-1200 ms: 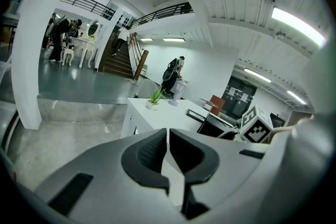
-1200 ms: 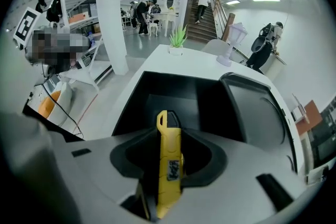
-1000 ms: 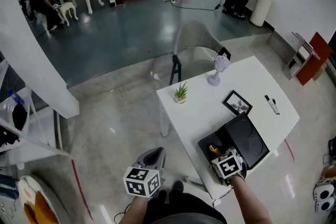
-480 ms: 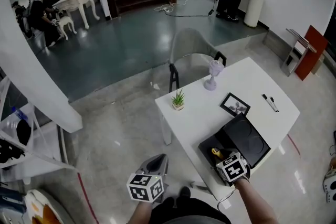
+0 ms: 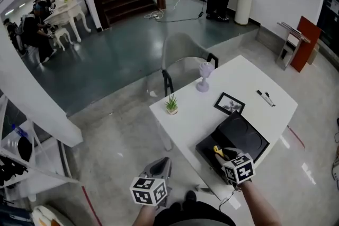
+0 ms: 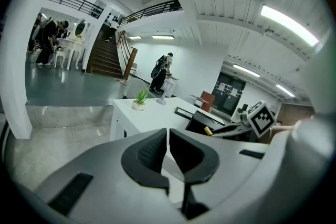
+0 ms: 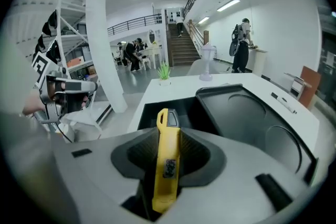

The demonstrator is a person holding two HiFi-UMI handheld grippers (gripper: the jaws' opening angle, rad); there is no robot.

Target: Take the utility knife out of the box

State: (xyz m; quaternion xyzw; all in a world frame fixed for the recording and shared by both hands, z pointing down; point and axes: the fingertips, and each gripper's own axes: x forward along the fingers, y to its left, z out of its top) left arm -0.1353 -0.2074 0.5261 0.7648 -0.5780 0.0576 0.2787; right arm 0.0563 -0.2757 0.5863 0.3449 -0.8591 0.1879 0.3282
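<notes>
Right tool (image 7: 167, 132) is pinching the yellow utility knife (image 7: 167, 165) lengthwise between its pads. The knife's grey-tipped end pokes out past the tool's front and the rest runs back down the gap toward the camera.

Just ahead of and under that tool is the black box (image 7: 149, 113), open. Its lid (image 7: 247, 118) is folded flat to the tool's right, with round recesses moulded into it. The knife is over the box opening, but I honestly can't tell if it's fully clear of the rim.

Left tool (image 6: 167, 131) is pressed together with nothing in it. It sits well off to the left of the right tool, out past the edge of the white surface (image 5: 185, 114) and over the floor (image 5: 116, 135).

Farther out from the right tool, beyond the box, there's a small framed picture (image 5: 229, 104). A little potted plant (image 5: 171, 105) is near the far-left edge, a pale lilac goblet-looking thing (image 5: 204, 77) is at the far side, and a couple of markers (image 5: 266, 98) lie off to the right. A clear chair (image 5: 183, 55) is tucked in behind the surface.
</notes>
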